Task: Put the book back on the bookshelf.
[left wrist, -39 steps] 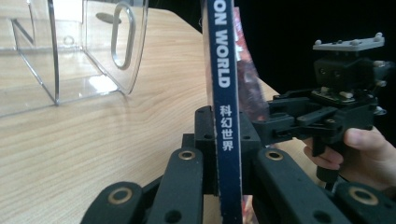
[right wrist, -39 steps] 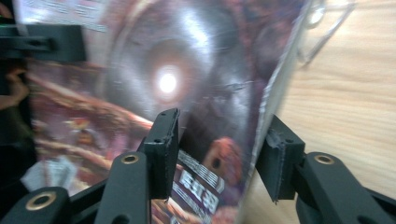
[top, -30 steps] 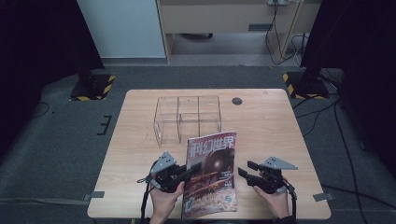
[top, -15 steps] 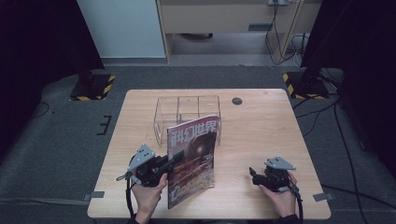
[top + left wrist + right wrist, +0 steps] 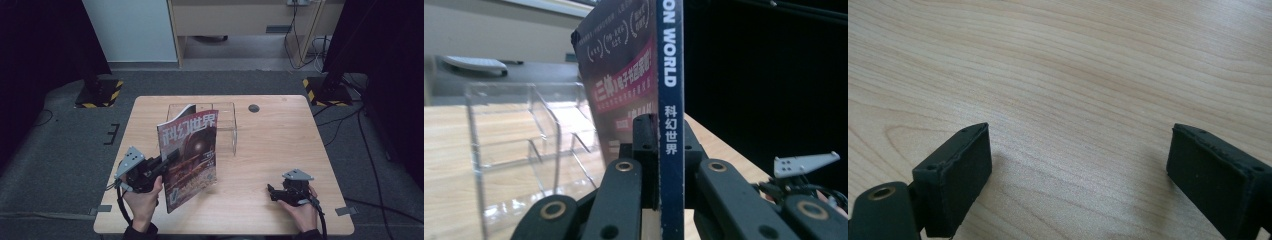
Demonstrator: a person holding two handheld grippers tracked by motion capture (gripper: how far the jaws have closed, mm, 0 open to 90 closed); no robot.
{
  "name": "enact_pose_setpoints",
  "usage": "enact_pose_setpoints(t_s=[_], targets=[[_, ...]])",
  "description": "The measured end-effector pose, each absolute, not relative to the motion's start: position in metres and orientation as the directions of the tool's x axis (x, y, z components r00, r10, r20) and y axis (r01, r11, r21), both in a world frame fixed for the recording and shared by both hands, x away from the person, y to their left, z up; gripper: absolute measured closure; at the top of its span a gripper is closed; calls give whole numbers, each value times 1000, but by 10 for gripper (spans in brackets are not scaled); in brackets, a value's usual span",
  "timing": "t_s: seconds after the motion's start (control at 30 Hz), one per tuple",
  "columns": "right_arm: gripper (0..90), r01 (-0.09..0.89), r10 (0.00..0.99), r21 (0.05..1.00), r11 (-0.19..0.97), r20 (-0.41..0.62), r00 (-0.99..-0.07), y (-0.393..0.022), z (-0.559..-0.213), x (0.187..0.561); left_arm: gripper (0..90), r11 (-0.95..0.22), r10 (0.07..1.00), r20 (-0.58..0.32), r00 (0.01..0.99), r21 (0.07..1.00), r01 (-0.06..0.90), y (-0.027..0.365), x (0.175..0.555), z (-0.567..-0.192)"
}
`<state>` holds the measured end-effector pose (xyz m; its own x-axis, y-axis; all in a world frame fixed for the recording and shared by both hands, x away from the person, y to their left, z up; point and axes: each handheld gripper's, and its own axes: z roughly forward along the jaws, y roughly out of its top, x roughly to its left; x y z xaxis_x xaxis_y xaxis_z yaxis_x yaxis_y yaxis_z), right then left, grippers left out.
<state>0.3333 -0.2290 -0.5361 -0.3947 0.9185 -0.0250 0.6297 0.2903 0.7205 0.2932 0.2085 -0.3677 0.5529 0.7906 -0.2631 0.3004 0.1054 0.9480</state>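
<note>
Just behind the magazine [image 5: 190,150]: clear organizer [image 5: 227,127].

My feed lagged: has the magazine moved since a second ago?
Yes. The magazine, clamped in the left tongs, has swung up from nearly flat to upright and shifted left, its top edge now overlapping the clear organizer.

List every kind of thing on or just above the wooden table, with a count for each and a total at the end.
Glossy magazine with a dark red cover, held upright: 1
Clear acrylic divided organiser: 1
Small round dark grommet in the tabletop: 1
Black two-jaw grippers, left gripper shut on the magazine's spine, right gripper open over bare wood: 2
Total: 5
</note>
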Motion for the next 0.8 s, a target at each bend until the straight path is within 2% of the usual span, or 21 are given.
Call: enact_pose_setpoints(t_s=[0.3, 0.8], targets=[[108, 643, 923, 720, 262, 9, -385, -230, -537, 334, 836, 105, 828, -226, 514, 962, 254, 224, 295, -348], [105, 644, 924, 719, 260, 9, -383, -230, -538, 334, 836, 119, 878, -199, 436, 972, 203, 251, 308, -323]])
